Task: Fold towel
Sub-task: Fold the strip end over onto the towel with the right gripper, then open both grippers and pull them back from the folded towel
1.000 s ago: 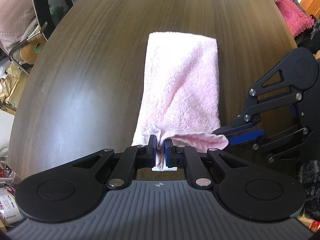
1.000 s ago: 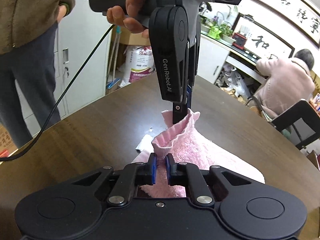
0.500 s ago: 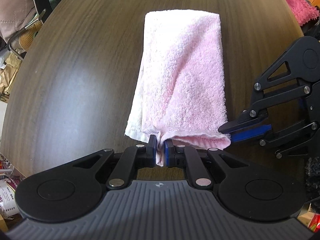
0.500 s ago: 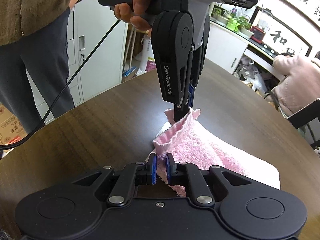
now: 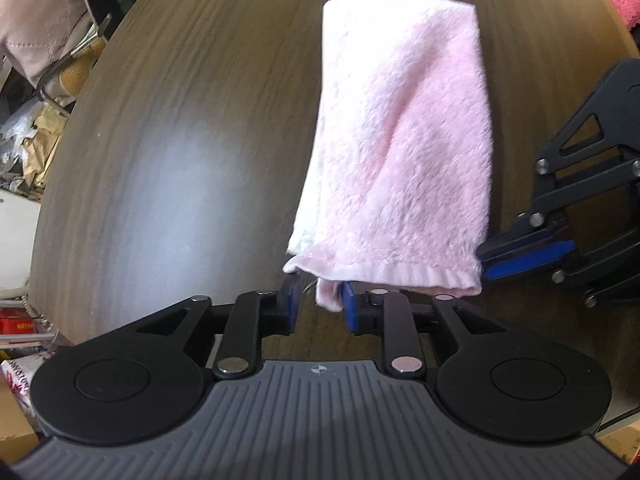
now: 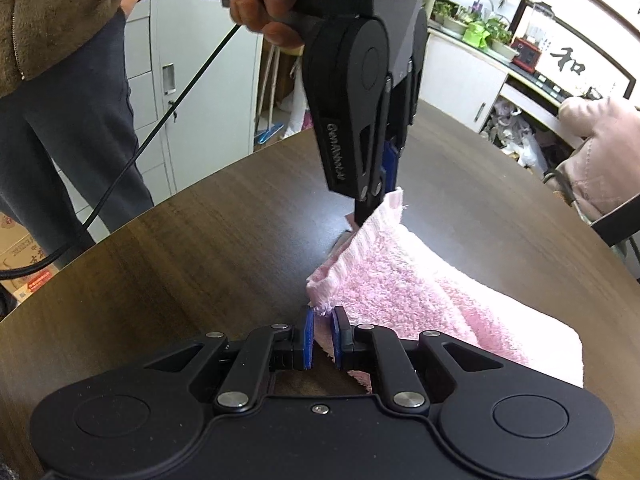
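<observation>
Pink towel (image 5: 404, 136) lies folded on the table (image 5: 180, 120), long axis running straight ahead of the left gripper (image 5: 318, 302).
Both grippers' fingers are parted at its near corners; the right gripper (image 6: 320, 334) is also spread, nothing pinched.

Readable text: few items, right wrist view only.
Left gripper (image 6: 362, 216) side plate has white lettering at 12 o'clock, motion-blurred, approx "GenRobot.AI". Framed calligraphy (image 6: 568, 65) on wall at 2 o'clock: large black char "和"; other chars cut off. Cardboard box (image 6: 16, 264) at 9 o'clock: print too small to read.
</observation>
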The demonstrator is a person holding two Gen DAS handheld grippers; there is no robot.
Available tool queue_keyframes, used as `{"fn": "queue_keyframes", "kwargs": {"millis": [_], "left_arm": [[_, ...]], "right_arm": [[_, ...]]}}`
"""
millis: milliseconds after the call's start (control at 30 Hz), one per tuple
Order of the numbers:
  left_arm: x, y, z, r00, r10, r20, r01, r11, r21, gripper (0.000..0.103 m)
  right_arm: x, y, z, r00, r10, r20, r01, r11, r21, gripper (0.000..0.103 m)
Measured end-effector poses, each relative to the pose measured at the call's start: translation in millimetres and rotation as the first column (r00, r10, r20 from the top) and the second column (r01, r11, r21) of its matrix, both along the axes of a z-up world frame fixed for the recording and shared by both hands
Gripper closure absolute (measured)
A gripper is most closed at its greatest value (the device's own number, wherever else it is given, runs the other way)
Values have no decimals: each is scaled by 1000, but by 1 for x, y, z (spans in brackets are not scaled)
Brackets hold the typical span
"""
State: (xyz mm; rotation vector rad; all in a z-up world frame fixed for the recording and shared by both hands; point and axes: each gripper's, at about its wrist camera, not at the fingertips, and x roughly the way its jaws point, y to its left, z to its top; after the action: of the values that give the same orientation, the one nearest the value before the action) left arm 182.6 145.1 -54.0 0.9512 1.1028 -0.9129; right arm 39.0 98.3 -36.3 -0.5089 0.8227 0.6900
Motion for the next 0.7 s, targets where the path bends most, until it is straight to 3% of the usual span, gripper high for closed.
{"fn": "queue_keyframes", "kwargs": {"millis": [167,233,333,500,700], "left_arm": [[5,15,6,999,39,22,-39,999,21,81],[5,19,13,998,55,28,-55,998,3,81],[3,19,26,997,70,30,-68,997,-44,81],[-5,5,36,998,55,16,-53,992,-118,81],[-12,-22,20,999,29,-19,-31,989,-146,81]], "right_arm": [[5,-8,6,998,12,-63,-9,999,45,93],[6,-22,24,999,3,-44,2,994,107,94],[17,-36,39,998,-54,14,52,991,127,93],[68,-61,30,984,-167,57,163,984,66,93],[96,-58,6,990,-133,47,134,991,-7,93]]}}
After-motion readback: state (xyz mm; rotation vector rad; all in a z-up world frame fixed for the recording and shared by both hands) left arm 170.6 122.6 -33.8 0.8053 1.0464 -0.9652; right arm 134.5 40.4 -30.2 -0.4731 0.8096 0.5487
